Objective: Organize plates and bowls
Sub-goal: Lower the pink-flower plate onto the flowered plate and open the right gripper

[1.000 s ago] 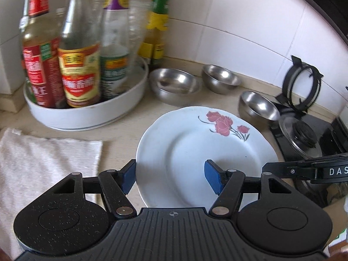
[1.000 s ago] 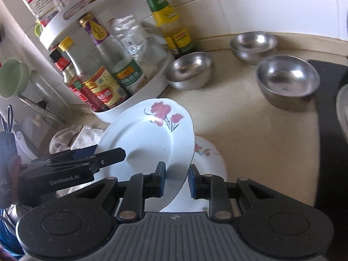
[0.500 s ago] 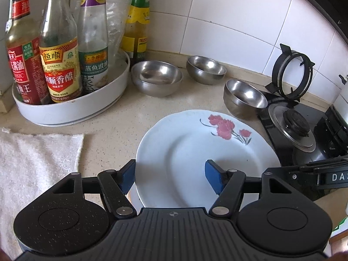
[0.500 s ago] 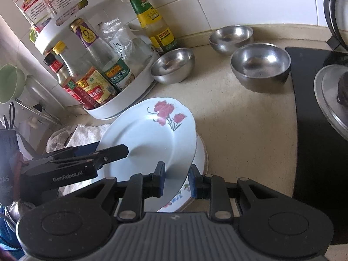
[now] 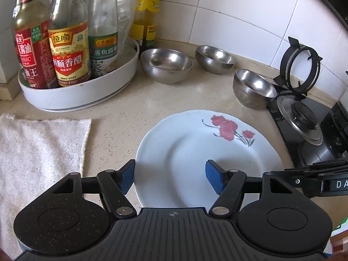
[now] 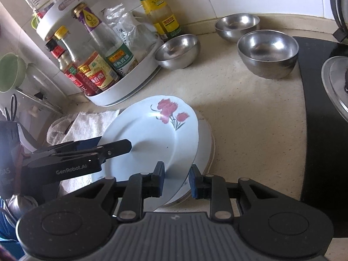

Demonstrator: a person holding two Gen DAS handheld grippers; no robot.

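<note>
A white plate with red flowers (image 5: 195,152) (image 6: 148,134) hangs tilted over a stack of white plates (image 6: 206,148) on the beige counter. My right gripper (image 6: 176,180) is shut on its near rim, one blue pad on top and one below. My left gripper (image 5: 170,178) stands open at the plate's left side. One of its pads is just outside the rim and the other hovers over the plate's well. Three steel bowls (image 5: 166,65) (image 5: 215,58) (image 5: 253,88) stand apart near the back wall, also seen in the right wrist view (image 6: 177,51) (image 6: 238,27) (image 6: 267,53).
A white turntable tray (image 5: 76,100) (image 6: 130,80) with several sauce bottles stands at the back left. A white towel (image 5: 39,148) (image 6: 91,121) lies on the left. The black gas stove (image 5: 304,117) (image 6: 322,108) borders the counter on the right, with a pan ring (image 5: 302,67) leaning on the wall.
The flowered plate has sunk closer to the plates beneath, which now show only as a thin edge. Both grippers keep their spacing.
</note>
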